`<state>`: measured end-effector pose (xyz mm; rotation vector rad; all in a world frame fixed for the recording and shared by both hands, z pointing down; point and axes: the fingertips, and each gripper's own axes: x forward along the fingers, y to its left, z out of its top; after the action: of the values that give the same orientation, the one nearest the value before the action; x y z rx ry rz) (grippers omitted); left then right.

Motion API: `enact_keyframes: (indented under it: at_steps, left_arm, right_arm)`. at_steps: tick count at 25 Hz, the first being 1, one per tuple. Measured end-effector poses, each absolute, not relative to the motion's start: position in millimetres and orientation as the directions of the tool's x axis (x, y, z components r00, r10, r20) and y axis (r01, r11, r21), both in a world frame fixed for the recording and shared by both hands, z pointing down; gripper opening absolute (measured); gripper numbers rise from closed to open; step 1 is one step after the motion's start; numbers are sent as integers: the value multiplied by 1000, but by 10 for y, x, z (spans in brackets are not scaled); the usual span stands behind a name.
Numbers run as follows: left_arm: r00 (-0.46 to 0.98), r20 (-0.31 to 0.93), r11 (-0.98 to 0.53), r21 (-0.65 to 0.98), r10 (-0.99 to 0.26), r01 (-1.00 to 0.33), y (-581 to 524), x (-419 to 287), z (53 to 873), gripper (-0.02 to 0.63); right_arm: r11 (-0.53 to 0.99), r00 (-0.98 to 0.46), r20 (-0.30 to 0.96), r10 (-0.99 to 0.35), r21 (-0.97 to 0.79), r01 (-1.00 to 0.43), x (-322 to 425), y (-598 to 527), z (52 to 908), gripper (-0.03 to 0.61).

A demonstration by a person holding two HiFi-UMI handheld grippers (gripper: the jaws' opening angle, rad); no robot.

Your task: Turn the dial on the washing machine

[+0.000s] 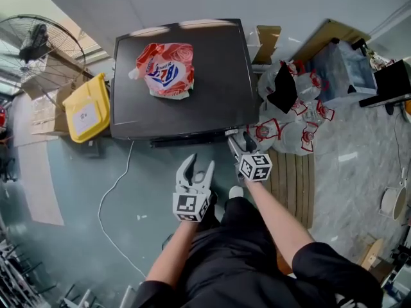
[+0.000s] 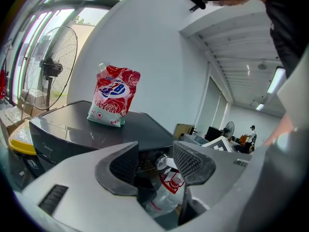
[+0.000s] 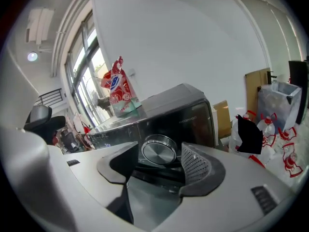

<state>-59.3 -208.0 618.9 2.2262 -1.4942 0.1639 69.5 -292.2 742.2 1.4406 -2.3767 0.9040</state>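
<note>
Right tool (image 1: 234, 137) apart, washing machine (image 1: 180, 111) dial (image 3: 158, 150) just ahead of its jaws; left tool (image 1: 199, 165) apart, empty

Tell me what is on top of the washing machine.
Only one thing: a red-and-white detergent pouch stands on the washing machine's dark closed lid, toward its far left corner. The lid hides whatever is inside.

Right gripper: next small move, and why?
Probably ease the right gripper forward until its jaws straddle the dial. The jaws stand apart, and the dial sits framed between them, apparently just beyond the tips and untouched.
</note>
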Motion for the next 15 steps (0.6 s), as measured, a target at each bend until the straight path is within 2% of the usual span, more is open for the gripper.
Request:
enact_keyframes:
  at_steps: [8,11,13,15]
  left_arm:
    - [384,299,-306,277,-874,-911,-1876,-530,5747,199]
    - [383,272,-319,250,-883,-914,-1747,-467,5458,199]
    - [374,246,-318,240,-894,-917,-1683,-407,5272,199]
    - [371,208,-321,240,-905,-916,-1633,-322,5077,194]
  right_arm:
    - [496,-573,450,-685,-287,-819,938,-2636,6643,240]
    - [542,-600,415,-684,-260,-799,1167,-2503,6269,119]
    - [560,-609,401,-684,-247,-791,1354,-2437,6037,101]
    - [562,-600,389,-699,-221,-797,1541,-2388,5770,39]
